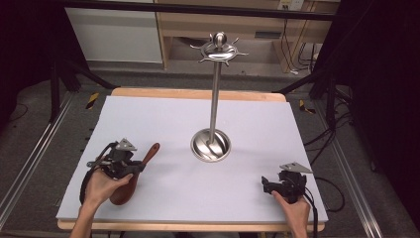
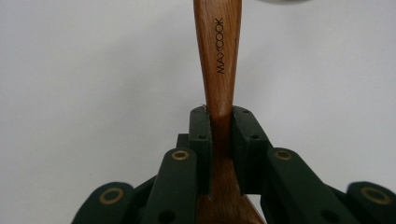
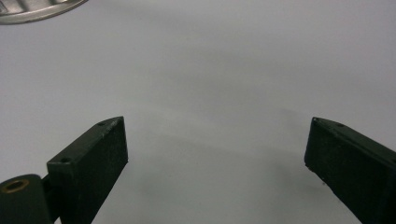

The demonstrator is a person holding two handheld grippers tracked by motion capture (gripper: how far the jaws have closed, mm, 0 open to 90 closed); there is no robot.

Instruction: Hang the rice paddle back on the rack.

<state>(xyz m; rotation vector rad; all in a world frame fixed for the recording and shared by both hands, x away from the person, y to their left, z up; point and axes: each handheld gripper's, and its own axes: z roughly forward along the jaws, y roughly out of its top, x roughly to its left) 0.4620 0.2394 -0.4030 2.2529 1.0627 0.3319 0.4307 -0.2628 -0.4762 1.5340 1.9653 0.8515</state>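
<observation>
The left claw [image 1: 130, 166] is clamped on a wooden spoon [image 1: 137, 173] near the front left of the desk [image 1: 163, 119]. In the left gripper view its two black jaws pinch the narrow neck of the wooden spoon [image 2: 218, 56] just where the handle widens toward the bowl, and the handle runs straight away from the camera with the word MAXCOOK burned into it. From above, the spoon's dark bowl sits under the person's left hand [image 1: 101, 187], close to the desk's front edge, while the handle points up and to the right, toward the middle. I cannot tell whether the spoon rests on the white surface or is already a touch clear of it.

The right claw [image 1: 270, 186] waits near the front right corner, well apart from the spoon. Its jaws stand wide apart with nothing between them in the right gripper view, only bare white desk [image 3: 210, 70] ahead.

In the centre stands a steel utensil stand [image 1: 214, 99]: a round dished base, a tall thin pole and a ring of hooks at the top.

My read is that the grasp is made and the lift comes next. If the spoon is meant for a hook, the handle end must be brought up to the hook ring, which needs a firm hold and a careful turn of the wrist so the spoon does not pivot in the jaws.
</observation>
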